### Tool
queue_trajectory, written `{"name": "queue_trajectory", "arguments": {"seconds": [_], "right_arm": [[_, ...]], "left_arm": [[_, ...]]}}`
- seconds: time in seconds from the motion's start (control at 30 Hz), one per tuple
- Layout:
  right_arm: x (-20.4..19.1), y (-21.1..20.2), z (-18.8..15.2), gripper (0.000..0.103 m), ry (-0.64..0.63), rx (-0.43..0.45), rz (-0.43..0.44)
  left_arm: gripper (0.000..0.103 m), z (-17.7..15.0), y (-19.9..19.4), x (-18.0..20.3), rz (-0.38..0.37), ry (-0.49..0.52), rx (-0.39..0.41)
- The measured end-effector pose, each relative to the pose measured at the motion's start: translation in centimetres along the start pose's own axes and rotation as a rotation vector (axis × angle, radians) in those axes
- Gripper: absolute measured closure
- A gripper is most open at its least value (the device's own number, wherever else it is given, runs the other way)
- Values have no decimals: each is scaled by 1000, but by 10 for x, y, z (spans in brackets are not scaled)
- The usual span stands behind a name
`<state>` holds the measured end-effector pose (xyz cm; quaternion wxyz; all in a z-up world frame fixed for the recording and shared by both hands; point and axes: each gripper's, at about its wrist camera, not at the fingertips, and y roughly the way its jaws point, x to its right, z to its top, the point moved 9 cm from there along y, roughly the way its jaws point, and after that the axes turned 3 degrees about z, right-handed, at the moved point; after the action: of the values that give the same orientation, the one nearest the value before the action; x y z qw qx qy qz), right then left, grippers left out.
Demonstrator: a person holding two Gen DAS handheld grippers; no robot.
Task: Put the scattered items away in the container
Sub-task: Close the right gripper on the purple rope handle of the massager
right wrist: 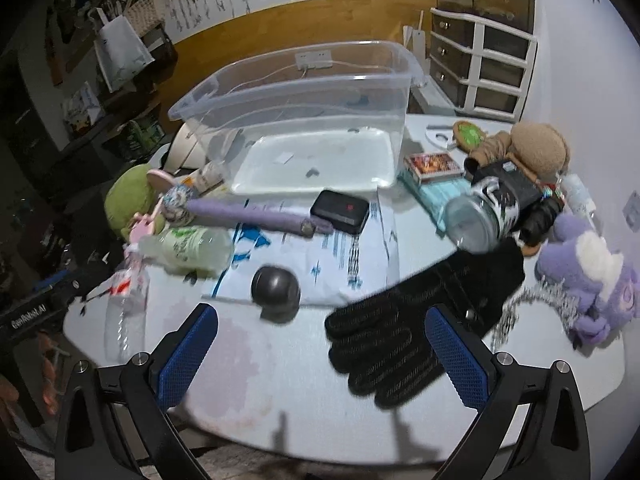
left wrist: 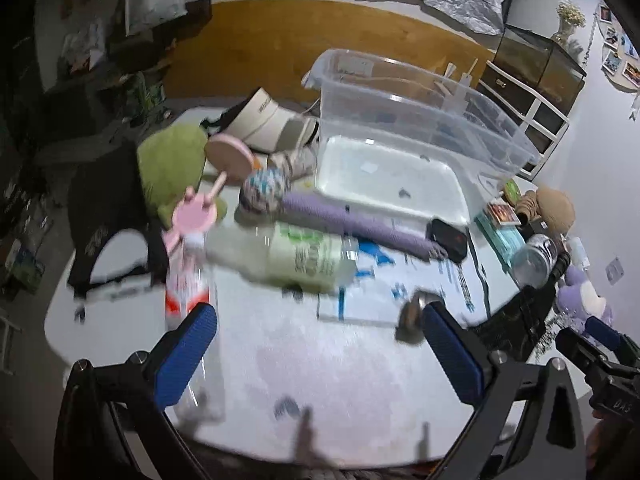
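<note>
A clear plastic bin (left wrist: 420, 120) (right wrist: 304, 92) stands at the back of the white table and holds nothing large. Scattered before it lie a purple folded umbrella (left wrist: 352, 220) (right wrist: 256, 216), a green-labelled bottle (left wrist: 288, 252) (right wrist: 188, 246), a clear bottle with red label (left wrist: 186, 280) (right wrist: 124, 300), a black case (left wrist: 448, 238) (right wrist: 340, 210), a dark round object (left wrist: 416, 312) (right wrist: 276, 286) and a black glove (right wrist: 404, 328). My left gripper (left wrist: 320, 352) is open and empty above the table's front. My right gripper (right wrist: 320, 352) is open and empty, just short of the glove.
A green plush (left wrist: 172, 168), pink fan (left wrist: 228, 156), cream hat (left wrist: 268, 120) and black garment (left wrist: 108, 208) lie left. A glass jar (right wrist: 484, 216), card box (right wrist: 432, 164), brown plush (right wrist: 536, 148) and purple plush (right wrist: 592, 280) lie right. A drawer unit (right wrist: 480, 64) stands behind.
</note>
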<state>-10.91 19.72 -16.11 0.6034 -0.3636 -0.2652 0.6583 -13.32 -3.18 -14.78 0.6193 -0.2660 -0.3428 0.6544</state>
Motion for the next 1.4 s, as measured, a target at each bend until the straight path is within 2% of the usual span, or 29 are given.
{"name": "queue_trajectory", "arguments": {"seconds": [0.23,0.4,0.5,0.57,0.7,0.83,0.87,0.9,0.97,1.07,1.23,1.4], "right_arm": [[6,14,21,0,38,1,-100],[15,27,23,0,92,-30,-116],[18,32,30,0,87,-36,-124],[22,37,38,0,81,-37,-122],[31,51,56,0,81,-43,-82],[33,73,75,17,34,-53,-33],[34,79,80,26,18,-56,-23],[32,88,82,31,-6,-64,-10],[27,106,84,49,-52,-84,16],[18,135,81,61,-106,-126,55],[-4,184,67,62,-148,-220,122],[-34,210,61,62,-227,-261,170]], "left_arm": [[3,38,34,1,-66,45,5],[6,53,51,9,-99,93,7],[6,58,62,9,-114,85,-16],[6,60,68,8,-104,78,-25],[6,68,84,2,-36,65,-23],[6,73,96,-3,13,63,-16],[6,73,100,-4,19,61,-20],[6,73,105,-5,25,59,-25],[6,73,116,-7,46,64,-35],[6,75,132,-11,82,78,-43],[6,80,158,-24,134,109,-47],[6,85,179,-47,169,104,-57]]}}
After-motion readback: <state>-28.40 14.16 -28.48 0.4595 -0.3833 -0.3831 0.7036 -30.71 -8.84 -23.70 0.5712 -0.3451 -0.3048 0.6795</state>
